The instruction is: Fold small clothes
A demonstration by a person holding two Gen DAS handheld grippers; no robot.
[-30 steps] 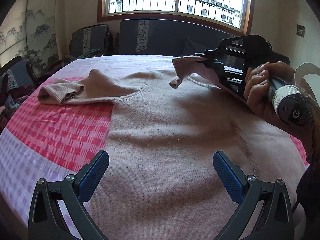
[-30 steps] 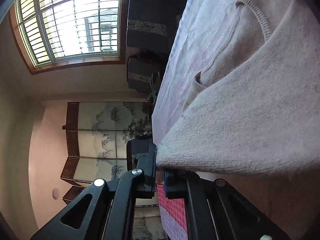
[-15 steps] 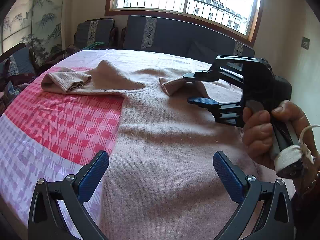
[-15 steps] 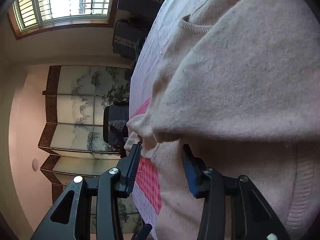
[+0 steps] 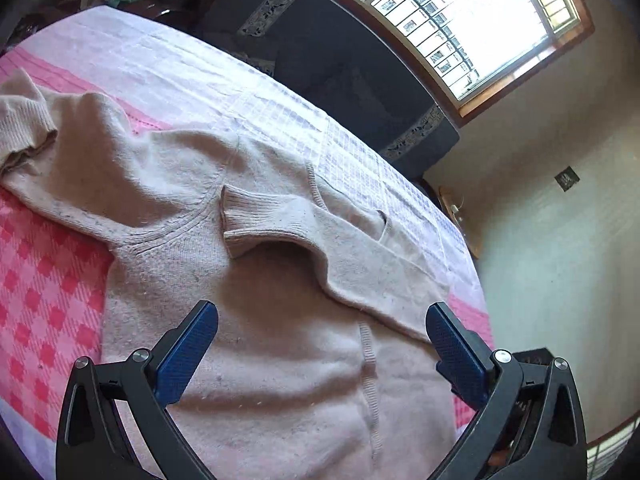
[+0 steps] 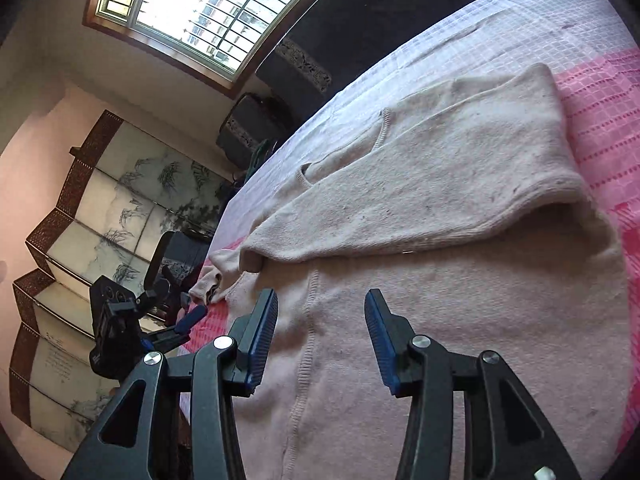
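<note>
**A:** Left wrist view puts your left gripper low over the beige sweater, blue pads spread wide, only the knit showing in the gap between them, none of it pinched.

**B:** And the sweater itself?

**A:** It lies spread on the pink checked bedspread. Its right sleeve is folded in across the chest, ribbed cuff near the middle; its left sleeve stretches out far left.

**B:** My right gripper?

**A:** From the right wrist view, your right gripper hovers just above the sweater's body, jaws partly apart and opening, gripping no cloth. Your left gripper shows at that frame's left edge, over the bedspread.
</note>
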